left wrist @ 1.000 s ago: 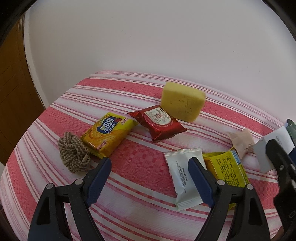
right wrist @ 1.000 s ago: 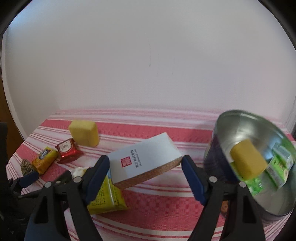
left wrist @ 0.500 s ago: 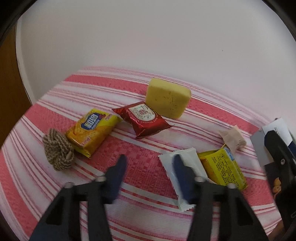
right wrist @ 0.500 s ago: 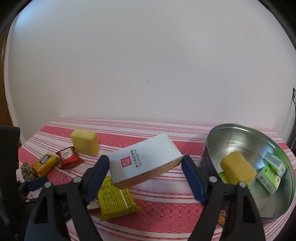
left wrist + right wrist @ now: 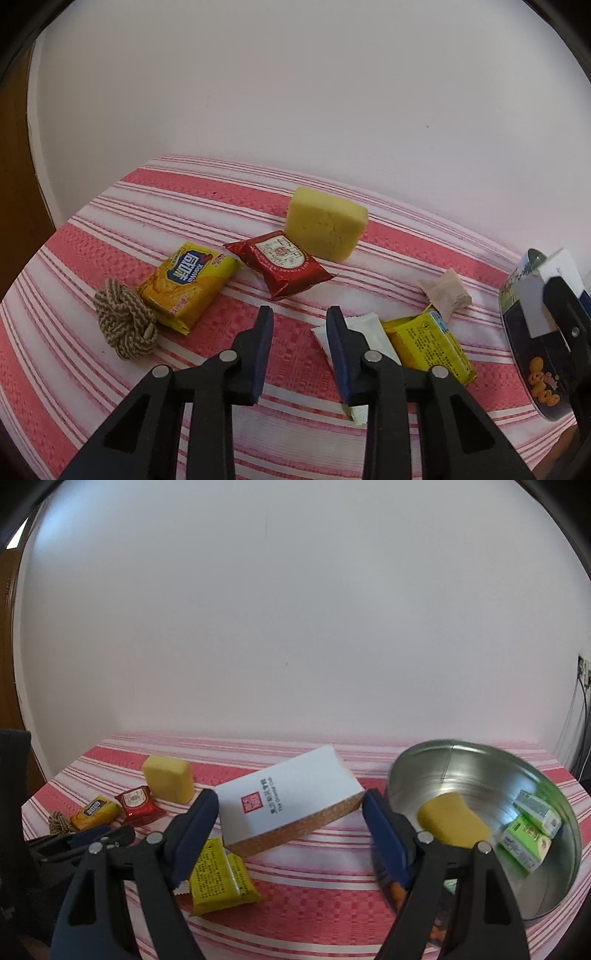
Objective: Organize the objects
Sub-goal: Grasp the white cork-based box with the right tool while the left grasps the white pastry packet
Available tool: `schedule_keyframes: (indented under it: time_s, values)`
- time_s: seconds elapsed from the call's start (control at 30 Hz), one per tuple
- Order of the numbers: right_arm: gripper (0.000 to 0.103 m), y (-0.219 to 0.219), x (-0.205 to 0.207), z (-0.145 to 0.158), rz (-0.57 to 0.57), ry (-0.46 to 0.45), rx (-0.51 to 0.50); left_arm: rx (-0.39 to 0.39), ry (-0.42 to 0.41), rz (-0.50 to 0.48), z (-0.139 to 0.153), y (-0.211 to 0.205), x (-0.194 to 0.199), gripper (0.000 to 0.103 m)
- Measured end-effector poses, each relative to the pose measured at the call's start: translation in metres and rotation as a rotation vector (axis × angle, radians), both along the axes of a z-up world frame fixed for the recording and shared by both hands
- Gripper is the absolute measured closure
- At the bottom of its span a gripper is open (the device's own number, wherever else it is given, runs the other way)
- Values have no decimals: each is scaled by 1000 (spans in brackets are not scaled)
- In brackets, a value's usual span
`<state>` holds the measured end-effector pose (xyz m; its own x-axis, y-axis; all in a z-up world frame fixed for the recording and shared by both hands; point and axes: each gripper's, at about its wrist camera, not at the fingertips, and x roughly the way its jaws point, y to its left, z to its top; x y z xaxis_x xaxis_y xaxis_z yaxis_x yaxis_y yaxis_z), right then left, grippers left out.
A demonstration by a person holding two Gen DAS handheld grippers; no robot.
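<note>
Since a second ago your left gripper (image 5: pixel 300 314) has drawn its jaws in from wide apart to as near together as they go, with nothing between them, and the round metal tin (image 5: pixel 554 819) has slid further into the right wrist view. Your right gripper (image 5: pixel 290 801) is clamped on a white box (image 5: pixel 288 797) with a cork-patterned edge, held tilted above the pink striped tablecloth (image 5: pixel 295 435), just left of the tin. Inside the tin lie a yellow sponge (image 5: pixel 452 819) and two green-and-white packets (image 5: pixel 528 830). On the cloth in front of your left gripper are a rope knot (image 5: pixel 123 323), a yellow biscuit pack (image 5: pixel 186 282), a red snack packet (image 5: pixel 282 258), a second yellow sponge (image 5: pixel 325 227), a white sachet (image 5: pixel 369 328), a yellow packet (image 5: pixel 428 339) and a small beige wrapper (image 5: pixel 448 295). The step in hand appears to be carrying the box to the tin. Next, you would likely swing the box right over the rim, then release it clear of the things inside.
</note>
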<state>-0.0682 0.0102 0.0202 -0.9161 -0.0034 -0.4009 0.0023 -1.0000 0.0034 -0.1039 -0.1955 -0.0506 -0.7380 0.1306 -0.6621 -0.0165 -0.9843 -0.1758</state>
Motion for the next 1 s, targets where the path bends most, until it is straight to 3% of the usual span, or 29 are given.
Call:
schedule_keyframes:
  time_s: [0.07,0.1,0.17,0.33,0.43,0.63,1.0]
  values:
    - [22,1,5,2,-3,21,19,70,-8,-15,2,3,1,70]
    - [21,0,7,2,-5,31,34,116,-15,-44,3,3,-2,63]
    - [21,1,8,3,-9,36,45,134,-22,-76,2,8,-2,50]
    - [21,9,8,7,-24,43,31,23,-64,-105,-5,44,-5,49]
    - [21,15,10,9,-41,48,24,-35,-117,-69,-13,53,-12,49]
    - [21,19,8,8,-43,32,1,-129,-132,-50,-13,66,-12,48]
    - [21,19,10,7,-44,35,-10,-117,-125,0,-15,67,-2,60]
